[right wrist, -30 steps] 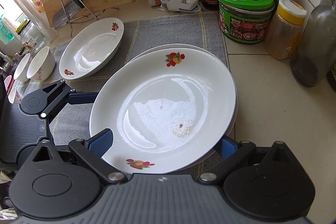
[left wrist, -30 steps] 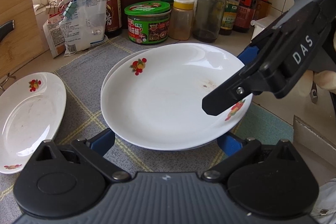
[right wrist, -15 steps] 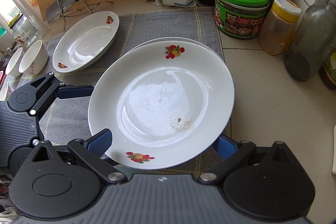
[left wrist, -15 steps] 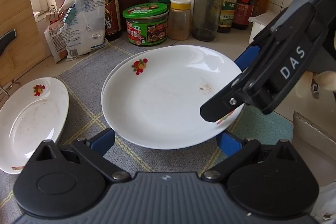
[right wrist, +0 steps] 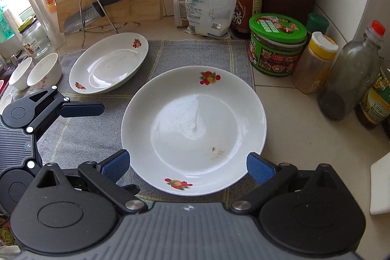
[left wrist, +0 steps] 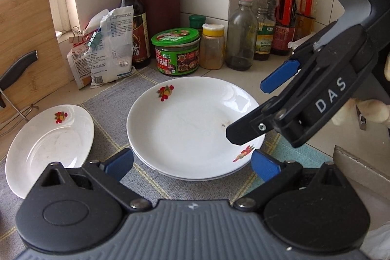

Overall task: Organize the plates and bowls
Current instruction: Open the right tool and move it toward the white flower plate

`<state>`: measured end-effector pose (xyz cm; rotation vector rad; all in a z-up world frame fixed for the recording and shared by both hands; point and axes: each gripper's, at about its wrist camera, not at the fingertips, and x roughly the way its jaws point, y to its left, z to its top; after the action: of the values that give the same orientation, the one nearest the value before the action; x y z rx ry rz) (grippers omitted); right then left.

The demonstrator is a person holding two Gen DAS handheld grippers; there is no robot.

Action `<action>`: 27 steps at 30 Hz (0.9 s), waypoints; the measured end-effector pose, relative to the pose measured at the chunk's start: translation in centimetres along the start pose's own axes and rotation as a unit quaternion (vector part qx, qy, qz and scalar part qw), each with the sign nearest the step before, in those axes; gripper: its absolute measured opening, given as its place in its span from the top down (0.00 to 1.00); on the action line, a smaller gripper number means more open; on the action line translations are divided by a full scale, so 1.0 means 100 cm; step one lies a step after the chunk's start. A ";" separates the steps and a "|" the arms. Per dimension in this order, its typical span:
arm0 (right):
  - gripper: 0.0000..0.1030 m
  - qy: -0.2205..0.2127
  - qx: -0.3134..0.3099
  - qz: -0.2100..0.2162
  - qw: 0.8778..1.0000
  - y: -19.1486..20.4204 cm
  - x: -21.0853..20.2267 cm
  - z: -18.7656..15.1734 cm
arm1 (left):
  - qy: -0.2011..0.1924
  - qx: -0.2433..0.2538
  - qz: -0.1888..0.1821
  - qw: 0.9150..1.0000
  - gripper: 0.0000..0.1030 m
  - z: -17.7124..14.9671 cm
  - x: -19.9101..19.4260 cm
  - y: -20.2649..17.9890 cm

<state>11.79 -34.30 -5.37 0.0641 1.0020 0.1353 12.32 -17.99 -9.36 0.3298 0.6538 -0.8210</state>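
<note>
Two round plates now sit nested in one stack (left wrist: pixel 195 128) on the grey mat (right wrist: pixel 190 52), the upper one lying level inside the lower, whose rim shows as a thin white edge beneath it in the left wrist view; that part of the tidying looks done. Both grippers are clear of the stack and hold nothing. The left gripper (left wrist: pixel 192 163) has its blue fingers spread wide, one on either side of the near rim without touching it, and the right gripper (right wrist: pixel 189 161) is spread the same way around its side of the stack, hovering just above it. What is left, by my reading, is the oval plate (right wrist: pixel 109 62) lying alone on the far-left part of the mat, well apart from the stack, and at least two small bowls (right wrist: pixel 36 73) standing side by side off the mat's left edge; there may be more dishes at the far left margin of the right wrist view, but the picture is too warped there to tell. So the job seems roughly halfway: the oval plate likely belongs on the stack, and the bowls should be nested together.
</note>
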 end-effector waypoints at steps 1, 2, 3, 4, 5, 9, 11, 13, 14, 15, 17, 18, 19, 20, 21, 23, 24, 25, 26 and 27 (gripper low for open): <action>0.00 -0.010 -0.005 -0.006 1.000 0.002 -0.002 0.000 | -0.003 -0.004 0.006 1.000 0.01 0.000 -0.003 0.000; 0.00 -0.020 -0.013 -0.015 1.000 0.004 -0.003 -0.001 | -0.007 -0.009 0.011 1.000 0.01 0.000 -0.007 0.000; 0.00 -0.029 -0.022 -0.022 0.999 0.007 -0.004 -0.001 | -0.012 -0.014 0.018 1.000 0.01 0.000 -0.011 0.001; 0.00 -0.037 -0.030 -0.027 0.999 0.009 -0.005 -0.001 | -0.016 -0.019 0.026 0.999 0.01 -0.001 -0.014 0.001; 0.00 -0.042 -0.036 -0.030 0.998 0.012 -0.005 0.000 | -0.019 -0.025 0.034 0.999 0.01 -0.001 -0.017 0.002; 0.00 -0.055 -0.058 -0.022 0.997 0.023 -0.003 0.002 | -0.026 -0.056 0.080 0.995 0.01 -0.004 -0.029 0.008; 0.00 -0.065 -0.075 -0.019 0.995 0.030 -0.001 0.003 | -0.024 -0.074 0.111 0.991 0.01 -0.008 -0.036 0.011; 0.00 -0.069 -0.084 -0.004 0.994 0.037 0.002 0.006 | -0.020 -0.101 0.137 0.985 0.01 -0.013 -0.042 0.016; 0.00 -0.070 -0.086 0.004 0.994 0.039 0.003 0.008 | -0.018 -0.117 0.147 0.982 0.01 -0.016 -0.046 0.020; 0.00 -0.070 -0.088 0.015 0.994 0.042 0.005 0.010 | -0.017 -0.128 0.156 0.979 0.01 -0.019 -0.049 0.022; 0.00 -0.074 -0.094 0.031 0.992 0.049 0.008 0.015 | -0.013 -0.152 0.187 0.970 0.01 -0.026 -0.057 0.026; 0.00 -0.079 -0.099 0.034 0.991 0.051 0.008 0.017 | -0.010 -0.166 0.203 0.965 0.01 -0.029 -0.061 0.029; 0.00 -0.086 -0.105 0.036 0.990 0.056 0.009 0.018 | -0.008 -0.178 0.216 0.960 0.01 -0.032 -0.064 0.032; 0.00 -0.092 -0.112 0.038 0.989 0.060 0.010 0.020 | -0.005 -0.190 0.229 0.955 0.01 -0.036 -0.067 0.035; 0.00 -0.097 -0.118 0.038 0.988 0.064 0.011 0.022 | -0.004 -0.197 0.236 0.952 0.01 -0.038 -0.069 0.037; 0.00 -0.100 -0.121 0.044 0.987 0.070 0.015 0.025 | -0.001 -0.212 0.256 0.943 0.01 -0.045 -0.072 0.043; 0.00 -0.099 -0.121 0.051 0.986 0.071 0.016 0.026 | 0.001 -0.217 0.260 0.941 0.01 -0.049 -0.074 0.046; 0.00 -0.098 -0.120 0.056 0.986 0.073 0.018 0.028 | 0.002 -0.221 0.264 0.939 0.01 -0.051 -0.073 0.050; 0.00 -0.098 -0.120 0.058 0.986 0.075 0.021 0.029 | 0.003 -0.224 0.269 0.937 0.01 -0.054 -0.072 0.054; 0.00 -0.097 -0.120 0.057 0.986 0.077 0.024 0.030 | 0.003 -0.225 0.269 0.936 0.01 -0.055 -0.070 0.058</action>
<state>14.93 -26.32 -4.84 -0.0849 0.7811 0.3484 10.94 -7.42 -8.82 0.0811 0.6936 -0.1329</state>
